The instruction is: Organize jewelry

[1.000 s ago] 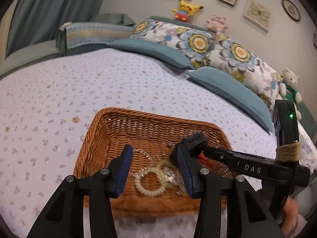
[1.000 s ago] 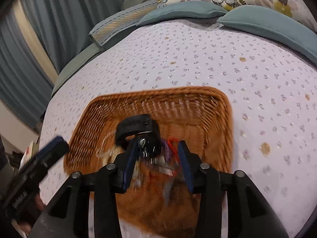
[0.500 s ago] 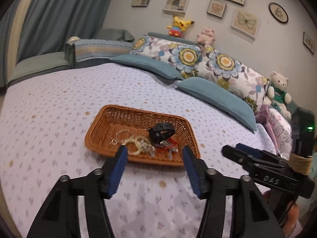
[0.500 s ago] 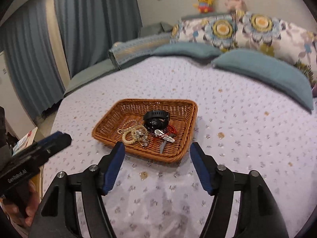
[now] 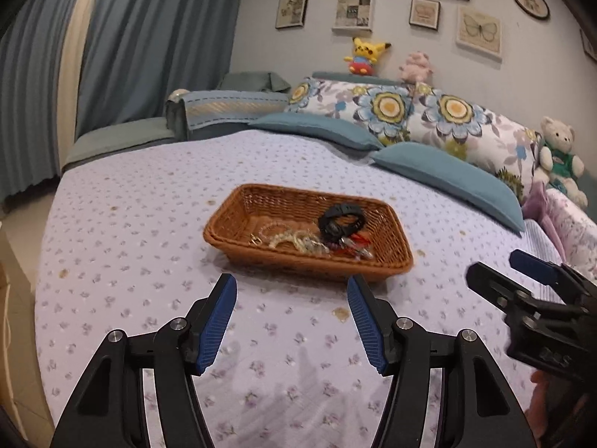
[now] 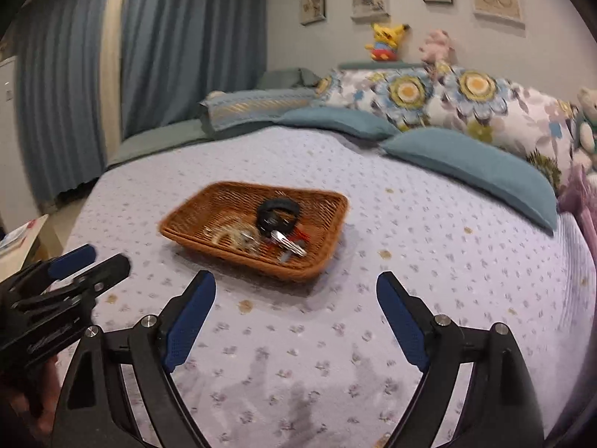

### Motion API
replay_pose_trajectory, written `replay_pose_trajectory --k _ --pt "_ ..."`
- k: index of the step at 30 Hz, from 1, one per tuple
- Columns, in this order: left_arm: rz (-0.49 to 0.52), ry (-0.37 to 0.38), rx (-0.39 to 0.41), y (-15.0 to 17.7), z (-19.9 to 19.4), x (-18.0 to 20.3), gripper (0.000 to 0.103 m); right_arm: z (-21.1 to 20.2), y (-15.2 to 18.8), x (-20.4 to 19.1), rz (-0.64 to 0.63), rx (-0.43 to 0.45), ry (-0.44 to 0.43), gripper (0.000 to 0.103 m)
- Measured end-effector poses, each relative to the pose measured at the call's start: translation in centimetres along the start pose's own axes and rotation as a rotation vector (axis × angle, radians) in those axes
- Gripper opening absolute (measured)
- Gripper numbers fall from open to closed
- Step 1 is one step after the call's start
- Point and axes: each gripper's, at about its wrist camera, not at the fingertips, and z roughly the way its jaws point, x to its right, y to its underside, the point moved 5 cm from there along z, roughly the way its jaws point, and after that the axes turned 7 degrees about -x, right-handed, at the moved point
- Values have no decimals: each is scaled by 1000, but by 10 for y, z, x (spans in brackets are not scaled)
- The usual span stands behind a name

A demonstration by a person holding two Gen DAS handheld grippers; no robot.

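Basket [image 5: 261, 220] of jewelry [image 5: 298, 239] at twelve o'clock beyond left gripper [image 5: 291, 295], eleven o'clock from right gripper [image 6: 296, 291], both jaws just widened, empty.

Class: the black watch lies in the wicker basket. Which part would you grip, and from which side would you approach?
Probably the raised arc of the strap on the black watch, approached from above. The watch stands as a closed loop above the other jewelry, and the walls of the wicker basket hinder a sideways approach. Either open claw could pinch across the band.

Rough woven wicker basket [image 5: 261, 239] on matt cloth bedspread [image 5: 130, 246].
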Motion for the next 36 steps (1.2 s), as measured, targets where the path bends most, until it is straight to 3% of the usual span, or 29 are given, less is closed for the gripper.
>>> replay_pose_trajectory --k 7,15,21,36 --pt "28 -62 11 6 -3 5 70 7 7 10 21 -17 33 89" --pt "43 -76 13 9 -5 7 72 6 9 8 -10 -4 73 89" --pt "45 -73 -1 10 -2 8 72 17 11 17 19 -49 65 90" --pt "9 -59 -22 10 3 0 72 13 9 15 8 -25 74 90"
